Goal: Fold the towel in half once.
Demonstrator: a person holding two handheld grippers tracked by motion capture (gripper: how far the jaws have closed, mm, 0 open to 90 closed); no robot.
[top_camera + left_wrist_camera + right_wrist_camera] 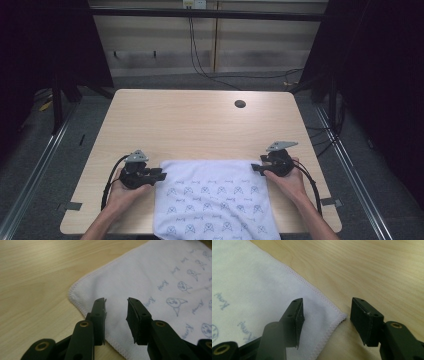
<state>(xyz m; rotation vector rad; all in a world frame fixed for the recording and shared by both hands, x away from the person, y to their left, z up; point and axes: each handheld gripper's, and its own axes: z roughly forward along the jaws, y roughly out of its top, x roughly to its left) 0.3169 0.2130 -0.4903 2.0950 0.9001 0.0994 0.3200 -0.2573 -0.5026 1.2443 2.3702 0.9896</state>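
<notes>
White printed cloth (214, 197) flat on pale wood surface (195, 125), dark room, far corners under left tool (116, 315) and right tool (325, 320), both parted, gripping nothing.

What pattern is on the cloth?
The cloth is white with small pale-blue drawings and script words, clearest in the left gripper view.

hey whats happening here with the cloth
A person holds a claw in each hand at a wooden table, working on a white printed cloth that lies flat at the near edge. The left claw sits at the cloth's far left corner, the right claw at its far right corner. Both stand open with nothing gripped; the corners lie on the table beneath the jaws.
</notes>
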